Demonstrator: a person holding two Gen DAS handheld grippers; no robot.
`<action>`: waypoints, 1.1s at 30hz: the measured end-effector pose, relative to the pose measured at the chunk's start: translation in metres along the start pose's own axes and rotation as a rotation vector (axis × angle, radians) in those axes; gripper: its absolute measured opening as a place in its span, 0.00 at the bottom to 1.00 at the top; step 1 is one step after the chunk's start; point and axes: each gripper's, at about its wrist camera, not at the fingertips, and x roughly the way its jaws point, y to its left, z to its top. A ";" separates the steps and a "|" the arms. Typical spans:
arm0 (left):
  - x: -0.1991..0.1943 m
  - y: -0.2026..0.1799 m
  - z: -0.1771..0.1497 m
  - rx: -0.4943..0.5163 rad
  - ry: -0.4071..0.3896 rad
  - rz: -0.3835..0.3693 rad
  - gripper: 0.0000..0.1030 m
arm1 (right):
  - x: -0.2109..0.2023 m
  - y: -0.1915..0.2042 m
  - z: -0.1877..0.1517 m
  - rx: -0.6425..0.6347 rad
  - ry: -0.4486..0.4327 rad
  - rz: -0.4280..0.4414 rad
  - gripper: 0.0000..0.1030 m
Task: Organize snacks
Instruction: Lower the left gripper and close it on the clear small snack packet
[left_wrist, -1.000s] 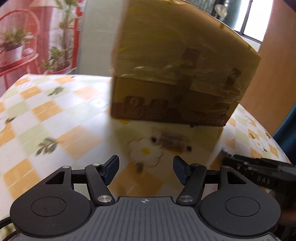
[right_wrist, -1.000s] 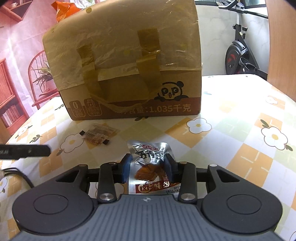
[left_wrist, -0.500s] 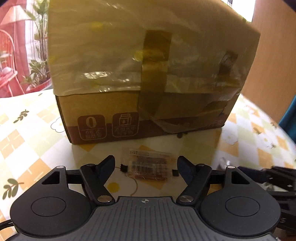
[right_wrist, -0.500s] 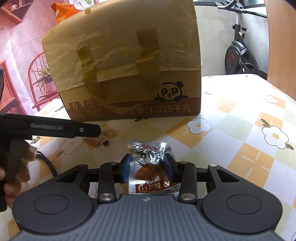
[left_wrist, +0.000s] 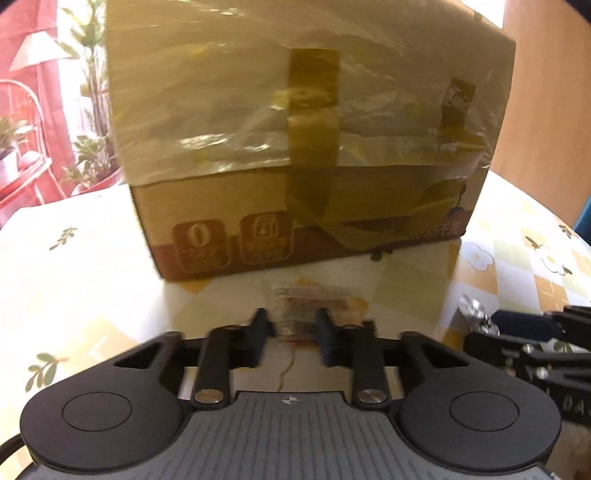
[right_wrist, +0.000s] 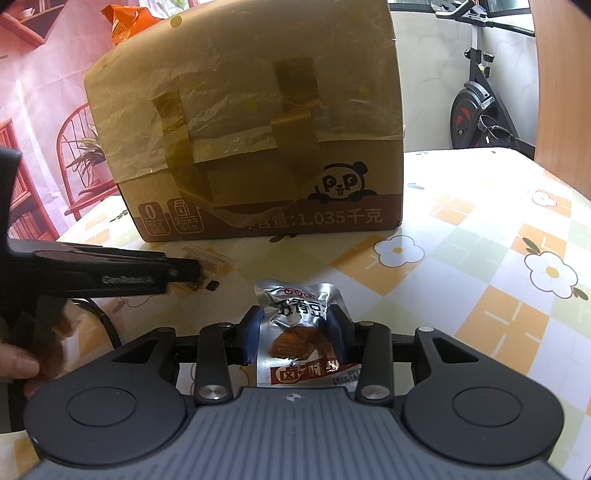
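A small clear snack packet with brown contents lies on the tablecloth in front of a taped cardboard box. My left gripper is shut on the packet's near end. The right wrist view shows that gripper reaching in from the left onto the packet. My right gripper is shut on a silver snack pouch with red print, held just above the table. The box with its panda logo stands behind both.
The table wears a checked cloth with flowers. An orange bag sticks out above the box. An exercise bike stands behind the table on the right. A hand holds the left gripper's handle.
The left gripper swung round to face the box, came down over the clear packet, and its jaws went from wide to shut on it. The right gripper and its pouch stayed still.
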 end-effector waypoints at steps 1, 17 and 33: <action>-0.003 0.002 -0.003 -0.006 -0.001 -0.008 0.24 | 0.000 0.000 0.000 0.000 0.000 0.000 0.39; -0.039 0.003 -0.020 -0.014 -0.016 -0.062 0.41 | 0.000 0.000 0.000 -0.012 0.005 -0.004 0.39; -0.002 0.011 0.002 0.082 0.037 -0.230 0.54 | 0.001 0.001 0.001 -0.014 0.004 -0.003 0.39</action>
